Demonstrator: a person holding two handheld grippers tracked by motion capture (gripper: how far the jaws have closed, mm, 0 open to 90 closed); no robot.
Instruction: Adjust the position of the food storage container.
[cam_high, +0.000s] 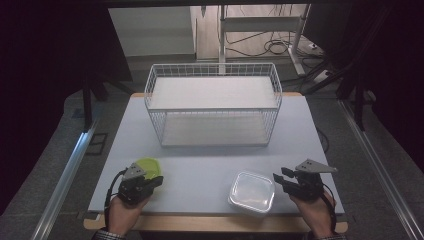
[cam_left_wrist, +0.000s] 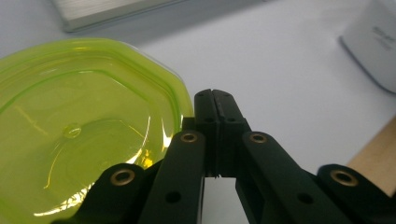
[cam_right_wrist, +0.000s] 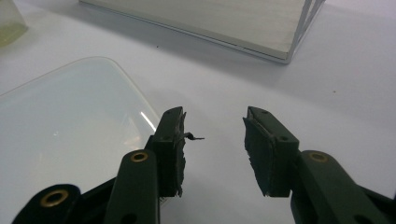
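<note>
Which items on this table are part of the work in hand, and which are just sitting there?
In play:
- green container, beside the shut left gripper, not clamped
- clear container, next to the open right gripper

Just there:
- white wire basket, at the far side of the table
- cables on the floor

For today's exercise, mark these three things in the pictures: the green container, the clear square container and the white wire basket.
green container (cam_left_wrist: 70, 135), left gripper view, its inner floor.
clear square container (cam_high: 252, 191), high view, middle of its top.
white wire basket (cam_high: 212, 111), high view, front top rim.
</note>
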